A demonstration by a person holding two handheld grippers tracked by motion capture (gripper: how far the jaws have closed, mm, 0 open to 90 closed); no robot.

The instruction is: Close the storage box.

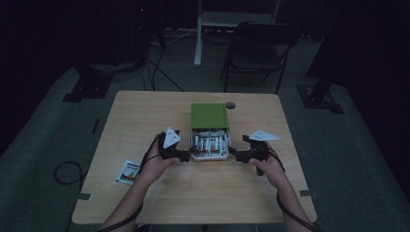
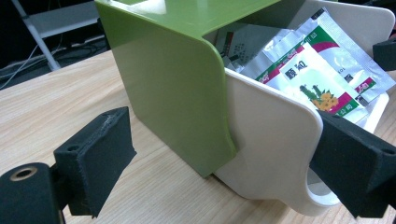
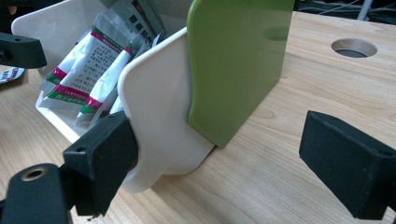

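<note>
High view: mid-counter [image 1: 145,116], the white drawer [image 1: 209,155] of sachets [image 1: 211,143] juts from its green sleeve [image 1: 209,115], flanked by left tool [image 1: 187,155] and right tool [image 1: 235,153], both jaws spread open.

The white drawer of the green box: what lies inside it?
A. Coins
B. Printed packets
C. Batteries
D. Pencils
B: the white drawer, pulled partway out of the green box, holds printed packets with red and green bands.

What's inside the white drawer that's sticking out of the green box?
The white drawer holds foil packets with red and green print. The green box covers the drawer's back part, so anything there is hidden.
</note>
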